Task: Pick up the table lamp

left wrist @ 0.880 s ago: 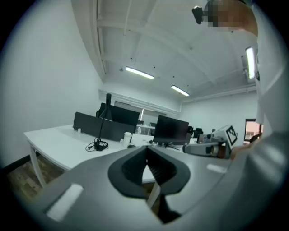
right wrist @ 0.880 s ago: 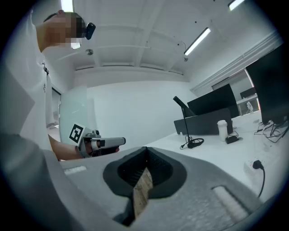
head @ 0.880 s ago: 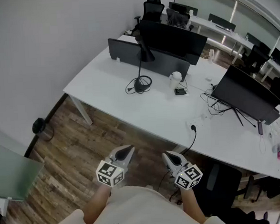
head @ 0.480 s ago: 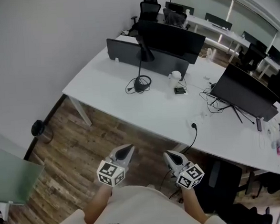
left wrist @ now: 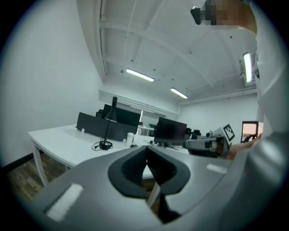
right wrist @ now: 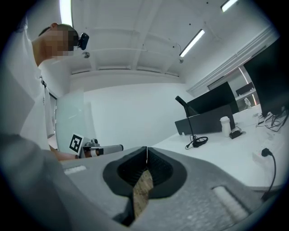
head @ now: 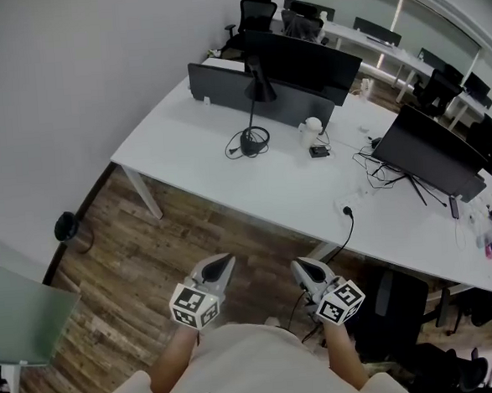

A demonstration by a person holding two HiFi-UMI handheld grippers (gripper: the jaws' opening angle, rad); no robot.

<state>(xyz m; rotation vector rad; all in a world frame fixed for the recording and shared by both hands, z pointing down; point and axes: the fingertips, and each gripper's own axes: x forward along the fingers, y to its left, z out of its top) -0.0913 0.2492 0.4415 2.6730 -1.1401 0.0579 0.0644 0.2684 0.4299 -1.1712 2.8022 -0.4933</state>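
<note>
The black table lamp [head: 253, 107] stands on the white desk [head: 202, 165], a thin stem rising from a round base ringed by its coiled cord. It also shows far off as the lamp [left wrist: 107, 128] in the left gripper view and the lamp [right wrist: 191, 126] in the right gripper view. My left gripper [head: 225, 261] and right gripper [head: 300, 267] are held close to the person's body over the wooden floor, well short of the desk. Both are shut with nothing between the jaws.
A low black divider panel [head: 221, 86] and monitors [head: 304, 60] stand behind the lamp. A white cup [head: 312, 128], a small black device [head: 319, 151] and cables lie to its right. Another monitor [head: 428, 163] is farther right. A black bin [head: 68, 228] sits by the wall.
The view has shifted a little toward the desk; the right gripper has drifted slightly right. Both grippers stay shut and empty.
</note>
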